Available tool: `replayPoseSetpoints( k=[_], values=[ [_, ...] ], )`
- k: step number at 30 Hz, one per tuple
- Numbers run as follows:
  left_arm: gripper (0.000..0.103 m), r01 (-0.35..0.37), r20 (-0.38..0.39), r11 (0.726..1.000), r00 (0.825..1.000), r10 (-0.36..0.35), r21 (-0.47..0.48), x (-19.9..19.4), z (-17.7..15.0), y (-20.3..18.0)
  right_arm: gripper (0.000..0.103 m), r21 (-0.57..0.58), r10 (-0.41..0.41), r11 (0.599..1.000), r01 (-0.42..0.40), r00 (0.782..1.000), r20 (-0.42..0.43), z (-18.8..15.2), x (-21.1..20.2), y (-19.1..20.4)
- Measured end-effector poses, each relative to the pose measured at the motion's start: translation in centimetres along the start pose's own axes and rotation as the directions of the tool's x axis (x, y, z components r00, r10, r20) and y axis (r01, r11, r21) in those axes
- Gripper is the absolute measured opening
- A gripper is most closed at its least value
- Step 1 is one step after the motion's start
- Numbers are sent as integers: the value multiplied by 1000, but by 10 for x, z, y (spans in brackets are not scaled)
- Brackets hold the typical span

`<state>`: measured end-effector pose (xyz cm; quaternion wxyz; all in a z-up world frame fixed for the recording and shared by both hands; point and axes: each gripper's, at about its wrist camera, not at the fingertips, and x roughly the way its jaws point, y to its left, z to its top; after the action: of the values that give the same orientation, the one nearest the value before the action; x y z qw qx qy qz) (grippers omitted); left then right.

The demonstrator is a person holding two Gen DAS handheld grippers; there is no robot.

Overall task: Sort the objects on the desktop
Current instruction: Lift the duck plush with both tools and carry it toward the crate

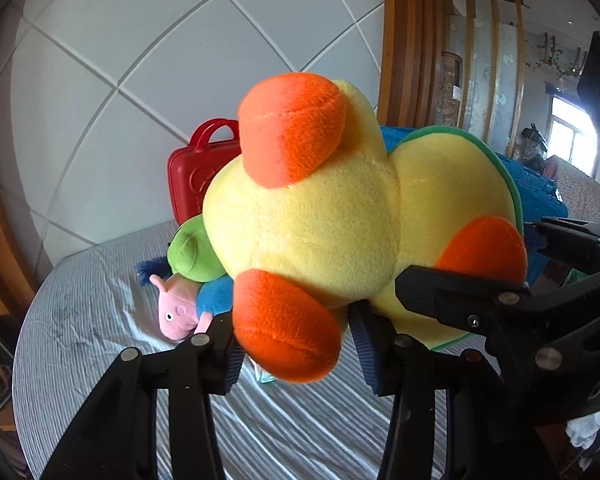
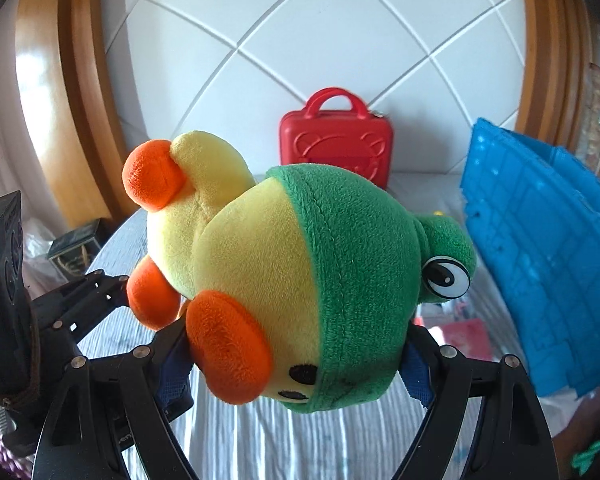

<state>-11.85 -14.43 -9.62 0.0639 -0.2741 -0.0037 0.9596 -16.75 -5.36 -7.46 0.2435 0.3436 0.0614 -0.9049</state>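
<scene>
- Both grippers had the frog plush (image 2: 300,280) at once, held up over the striped worktop (image 1: 300,420).
- Left gripper (image 1: 296,344) had its jaws clamped on an orange foot.
- Right gripper (image 2: 296,364) squeezed the green-hooded head between its jaws.
- Behind sat a pink pig plush (image 1: 176,312), a red toy case (image 2: 336,144) and a blue crate (image 2: 540,240).

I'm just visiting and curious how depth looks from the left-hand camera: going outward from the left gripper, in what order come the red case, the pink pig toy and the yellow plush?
1. Yellow plush toy: gripped by one orange foot in the left gripper.
2. Pink pig toy: lying on the striped cloth, ahead and left.
3. Red carry case: standing against the back wall, farthest.
</scene>
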Motion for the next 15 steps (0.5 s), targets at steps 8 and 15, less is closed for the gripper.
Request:
replayPoseSetpoints(
  k=[8, 15],
  values=[
    [46, 55, 62, 995, 996, -60, 83, 13, 44, -79, 85, 45, -76, 996, 72, 994, 82, 3, -50, -61],
    [46, 77, 130, 982, 986, -100, 172, 58, 106, -197, 85, 82, -137, 989, 124, 974, 182, 9, -95, -179]
  ],
)
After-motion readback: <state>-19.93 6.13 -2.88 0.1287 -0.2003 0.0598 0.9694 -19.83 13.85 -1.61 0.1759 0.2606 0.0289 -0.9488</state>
